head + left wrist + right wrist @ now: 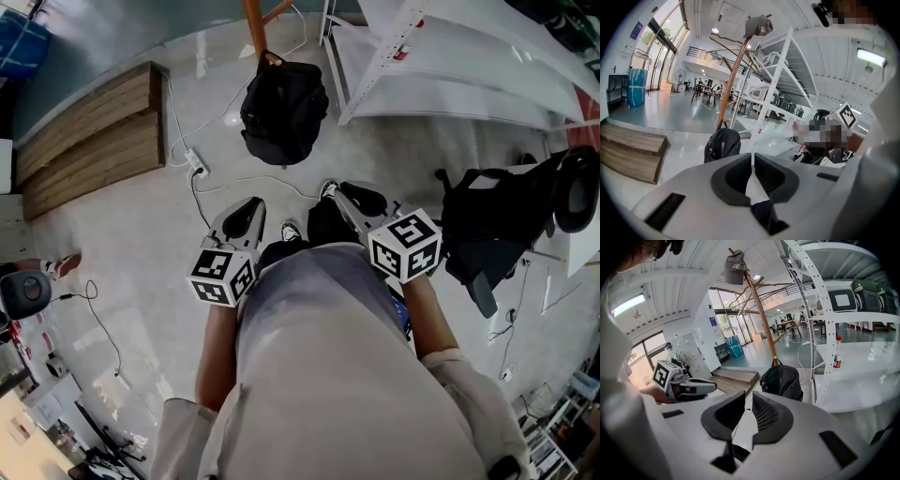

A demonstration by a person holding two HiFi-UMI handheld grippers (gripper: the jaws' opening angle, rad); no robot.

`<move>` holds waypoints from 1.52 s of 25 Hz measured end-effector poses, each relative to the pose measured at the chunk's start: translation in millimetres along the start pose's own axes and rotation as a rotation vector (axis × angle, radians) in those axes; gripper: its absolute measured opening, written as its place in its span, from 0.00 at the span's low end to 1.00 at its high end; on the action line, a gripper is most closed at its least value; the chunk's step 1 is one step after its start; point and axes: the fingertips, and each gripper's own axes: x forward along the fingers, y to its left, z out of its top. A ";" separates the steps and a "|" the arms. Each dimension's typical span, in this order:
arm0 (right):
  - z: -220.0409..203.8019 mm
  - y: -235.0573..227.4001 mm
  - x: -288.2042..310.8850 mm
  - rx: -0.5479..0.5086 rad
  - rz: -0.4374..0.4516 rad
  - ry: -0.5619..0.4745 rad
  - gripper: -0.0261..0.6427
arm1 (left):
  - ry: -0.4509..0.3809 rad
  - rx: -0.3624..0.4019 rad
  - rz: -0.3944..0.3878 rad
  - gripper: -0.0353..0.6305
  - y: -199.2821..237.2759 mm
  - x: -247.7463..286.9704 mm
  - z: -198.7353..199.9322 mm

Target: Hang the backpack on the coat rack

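Note:
A black backpack lies on the floor at the foot of the wooden coat rack, ahead of me. It shows beyond the jaws in the left gripper view and in the right gripper view. The rack's pole rises behind it with a grey cap on top. My left gripper and right gripper are held close to my body, well short of the backpack. The left gripper is shut and empty. The right gripper has only a slit between its tips and holds nothing.
A white metal shelf rack stands right of the coat rack, with a red-capped bottle on it. A wooden platform lies to the left. A cable and power strip cross the floor. Another black bag sits at the right.

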 end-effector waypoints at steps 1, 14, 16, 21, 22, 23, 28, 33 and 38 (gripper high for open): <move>-0.7 2.7 -1.4 0.003 -0.002 -0.003 0.12 | -0.006 0.001 0.004 0.09 1.3 -3.8 1.2; -0.4 15.9 -18.2 -0.001 -0.042 -0.010 0.05 | -0.034 0.006 -0.003 0.07 0.5 -21.8 2.5; -0.3 13.7 -20.4 0.004 -0.047 -0.009 0.05 | -0.026 -0.003 -0.001 0.07 0.6 -21.0 -0.7; -4.1 7.3 -22.3 0.023 -0.047 0.009 0.05 | 0.015 -0.018 -0.025 0.07 -2.2 -15.4 -12.1; -4.9 6.0 -22.5 0.023 -0.049 0.015 0.05 | 0.025 -0.027 -0.035 0.07 -2.7 -13.8 -14.6; -5.7 5.1 -22.7 0.021 -0.049 0.022 0.05 | 0.036 -0.035 -0.043 0.07 -3.2 -12.4 -16.9; -10.0 12.5 -18.7 -0.002 -0.002 0.059 0.05 | 0.076 -0.013 -0.037 0.07 -0.6 -9.7 -24.1; -14.7 12.6 -15.6 0.002 -0.006 0.083 0.05 | 0.074 -0.041 -0.025 0.07 5.2 -9.0 -24.3; -21.4 4.8 -15.4 0.026 -0.030 0.104 0.06 | 0.083 -0.050 -0.043 0.07 4.6 -3.6 -26.1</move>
